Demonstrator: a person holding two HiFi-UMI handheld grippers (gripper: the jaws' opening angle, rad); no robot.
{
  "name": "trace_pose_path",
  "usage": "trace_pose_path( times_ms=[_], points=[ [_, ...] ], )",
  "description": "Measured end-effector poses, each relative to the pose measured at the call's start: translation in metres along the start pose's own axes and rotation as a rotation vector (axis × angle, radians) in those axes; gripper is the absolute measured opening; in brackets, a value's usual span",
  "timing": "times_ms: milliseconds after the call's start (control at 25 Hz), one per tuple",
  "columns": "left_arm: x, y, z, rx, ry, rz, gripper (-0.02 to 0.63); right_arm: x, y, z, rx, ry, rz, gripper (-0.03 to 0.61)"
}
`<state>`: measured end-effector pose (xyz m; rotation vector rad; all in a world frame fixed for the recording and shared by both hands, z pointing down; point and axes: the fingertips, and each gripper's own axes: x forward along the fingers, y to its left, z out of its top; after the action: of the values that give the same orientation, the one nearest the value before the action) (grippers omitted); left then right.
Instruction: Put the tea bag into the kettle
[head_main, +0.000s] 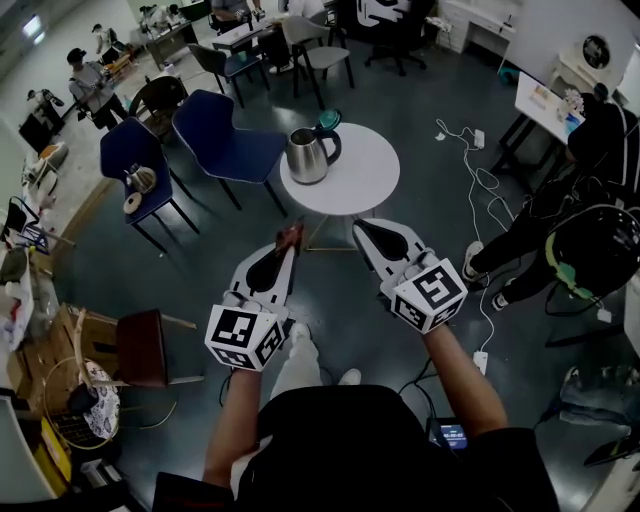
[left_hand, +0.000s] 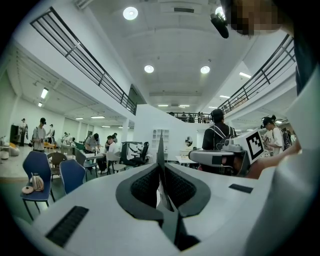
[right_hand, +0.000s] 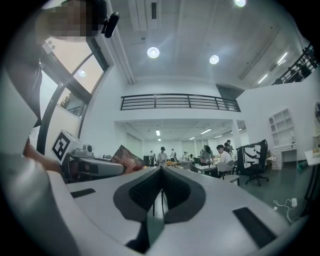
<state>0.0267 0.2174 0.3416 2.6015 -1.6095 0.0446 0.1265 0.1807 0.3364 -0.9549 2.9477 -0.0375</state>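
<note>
Gripping a tea bag (head_main: 290, 236), the left gripper (head_main: 289, 254) has its jaws pressed together on it; in the left gripper view the packet sits edge-on as a thin dark sliver between the pads, and in the right gripper view it sticks up past the tips as a reddish-brown packet. The right gripper (head_main: 362, 230) has jaws closed with nothing between them, pads meeting at the tips. In the head view both grippers are side by side in front of the person, over the floor, at the near edge of the round white table (head_main: 368, 185), none of them touching it. Tea bag is in the air, near the table's near-left edge and apart from the kettle (head_main: 306, 158). Kettle is steel, upright, near the left edge of the tabletop, with its black handle turned toward the centre. A teal round thing (head_main: 328, 122) lies at the far edge of the tabletop, just behind the kettle handle; I can't tell what it is. Rest of the tabletop is bare. Two blue chairs (head_main: 225, 140) stand left of the table. White cables (head_main: 470, 170) run over the floor right of it.
</note>
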Motion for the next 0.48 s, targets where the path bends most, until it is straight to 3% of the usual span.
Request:
trace_pose_path(
  times_ms=[480],
  points=[
    [0.046, 0.047, 0.003, -0.001, -0.006, -0.012, 0.029, 0.052, -0.039, -0.005, 0.012, -0.003, -0.020, 0.018]
  ],
)
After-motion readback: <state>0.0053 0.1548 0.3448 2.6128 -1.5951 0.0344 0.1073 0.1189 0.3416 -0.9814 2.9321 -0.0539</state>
